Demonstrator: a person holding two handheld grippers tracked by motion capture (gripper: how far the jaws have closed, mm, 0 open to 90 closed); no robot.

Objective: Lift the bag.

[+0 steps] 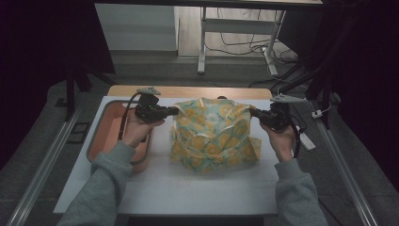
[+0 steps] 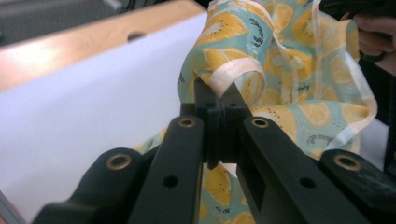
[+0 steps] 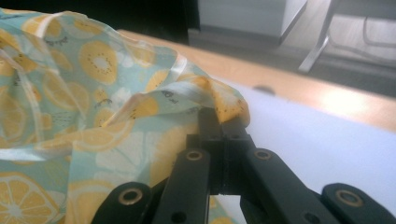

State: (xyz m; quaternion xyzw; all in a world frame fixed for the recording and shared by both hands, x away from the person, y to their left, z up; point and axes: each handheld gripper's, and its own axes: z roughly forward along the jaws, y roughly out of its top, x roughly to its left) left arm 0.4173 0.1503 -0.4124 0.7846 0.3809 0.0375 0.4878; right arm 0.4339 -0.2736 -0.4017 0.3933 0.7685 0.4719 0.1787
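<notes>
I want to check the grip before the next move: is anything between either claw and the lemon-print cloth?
Nothing visible is. The left claw is shut on one edge of the cloth, and the right claw is shut on the opposite edge. The cloth hangs between them over the white table, beside the orange tray.

Thin, soft printed cloth (image 1: pixel 214 134) with a slightly glossy hem; matt white surface (image 1: pixel 188 188) edged in pale wood beyond the cloth; fingers (image 2: pixel 219 105) matt black plastic.
</notes>
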